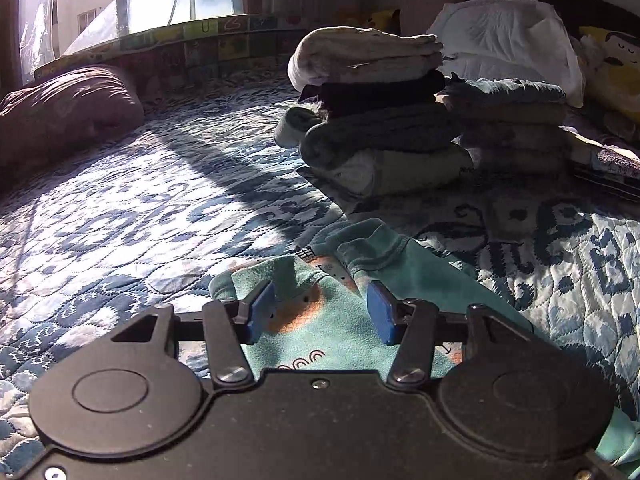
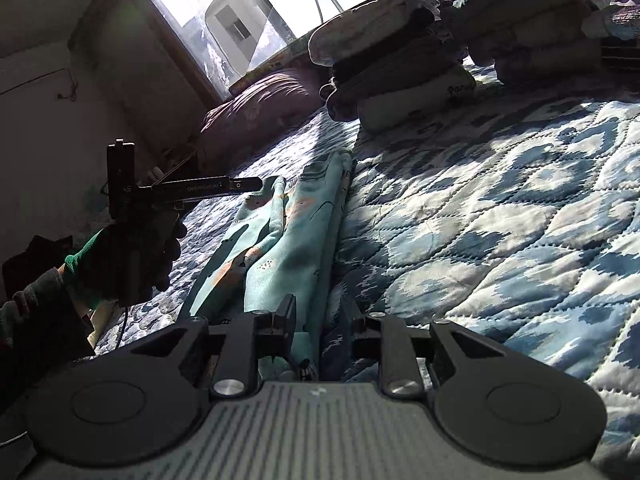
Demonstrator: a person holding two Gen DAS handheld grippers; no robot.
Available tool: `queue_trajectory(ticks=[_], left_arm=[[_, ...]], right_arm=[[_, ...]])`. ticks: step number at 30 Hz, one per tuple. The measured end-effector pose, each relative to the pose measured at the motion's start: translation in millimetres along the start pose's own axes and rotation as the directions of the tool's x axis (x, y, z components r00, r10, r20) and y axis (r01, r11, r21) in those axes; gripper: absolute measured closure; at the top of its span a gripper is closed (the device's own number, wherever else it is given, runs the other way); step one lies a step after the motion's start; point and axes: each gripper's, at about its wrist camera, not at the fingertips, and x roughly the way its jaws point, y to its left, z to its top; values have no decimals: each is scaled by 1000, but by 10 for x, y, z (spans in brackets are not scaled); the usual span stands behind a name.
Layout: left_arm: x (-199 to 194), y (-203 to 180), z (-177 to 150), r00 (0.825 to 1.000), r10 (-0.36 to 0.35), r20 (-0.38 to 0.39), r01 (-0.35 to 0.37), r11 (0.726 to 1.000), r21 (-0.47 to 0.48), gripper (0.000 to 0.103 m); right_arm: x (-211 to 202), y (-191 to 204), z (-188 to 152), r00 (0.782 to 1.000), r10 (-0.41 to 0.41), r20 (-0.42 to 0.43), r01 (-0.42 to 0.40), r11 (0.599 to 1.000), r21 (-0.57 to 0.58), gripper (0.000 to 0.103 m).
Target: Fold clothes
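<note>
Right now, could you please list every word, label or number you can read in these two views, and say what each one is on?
"GenRobot.AI": on the arm of the left hand-held gripper, partly blurred.
"45": on its black body, faint.
"U", "S": on the patterned panel under the window.
Script on a folded pale garment: too blurred to read.
Large letters on the quilt: not clearly readable.

"45" and a partly legible brand – "…Robot AI" – on left gripper [image 2: 240, 185]

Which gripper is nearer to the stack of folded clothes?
Left. The left gripper is at the far end of the teal garment, closer to the stack; the right gripper is at the garment's near end.
</note>
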Motion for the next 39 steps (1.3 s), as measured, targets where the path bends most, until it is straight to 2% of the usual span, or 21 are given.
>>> queue_trajectory(ticks=[3,7,10,13,15,17,19,21,23,24,26,29,31,33,35,37,39], left_arm=[[367,92,-78,994,0,-113,-3,999,-33,47],[428,0,-163,994,27,-103,-23,999,31,43],[444,25,-110,991,24,-131,-21,1000,23,41],[311,-15,-40,989,53,-138,-51,999,18,41],[83,-11,-55,993,58,-106,-62,997,-35,41],[-231,2,-150,996,55,-66,-63,990,-125,40],[-551,12,-322,998,48,-47,-57,969,-239,40],[-887,30,-588,1000,16,-22,-23,926,-377,37],[-1179,37,-855,1000,-12,-1,9,865,-502,34],[-1304,25,-1006,1000,-27,2,23,825,-565,33],[-1509,-5,-1338,997,-75,20,68,718,-693,32],[-1618,-60,-1700,990,-134,41,110,558,-822,32],[-1669,-85,-1793,985,-157,76,144,482,-864,32],[-1683,-99,-1845,976,-195,101,172,395,-902,32],[-1676,-120,-1897,967,-229,111,185,333,-925,32],[-1647,-175,-1955,964,-237,123,190,285,-940,33],[-1629,-213,-1951,967,-226,114,179,287,-941,34]], right_arm=[[13,-37,47,1000,6,1,-6,1000,-12,72],[31,-130,75,1000,12,-13,-13,1000,-23,72],[64,-218,67,1000,13,-24,-13,1000,12,72],[68,-244,49,1000,23,-14,-22,999,43,72],[56,-242,39,999,36,-2,-36,998,59,71],[48,-244,23,998,55,2,-55,995,83,67],[41,-239,-3,998,69,4,-69,992,109,59],[44,-240,-29,995,95,-2,-94,984,150,54],[46,-244,-59,993,118,-1,-116,974,197,50],[50,-251,-77,991,134,2,-131,964,231,47],[72,-263,-114,987,161,1,-154,944,293,42],[110,-264,-196,982,188,-2,-173,904,392,40],[122,-253,-238,979,202,-7,-178,878,445,40],[102,-263,-281,978,210,0,-180,843,507,40],[83,-283,-315,976,215,7,-182,805,565,41],[81,-310,-328,978,206,2,-165,777,607,45],[80,-338,-339,981,196,-6,-146,749,646,48]])
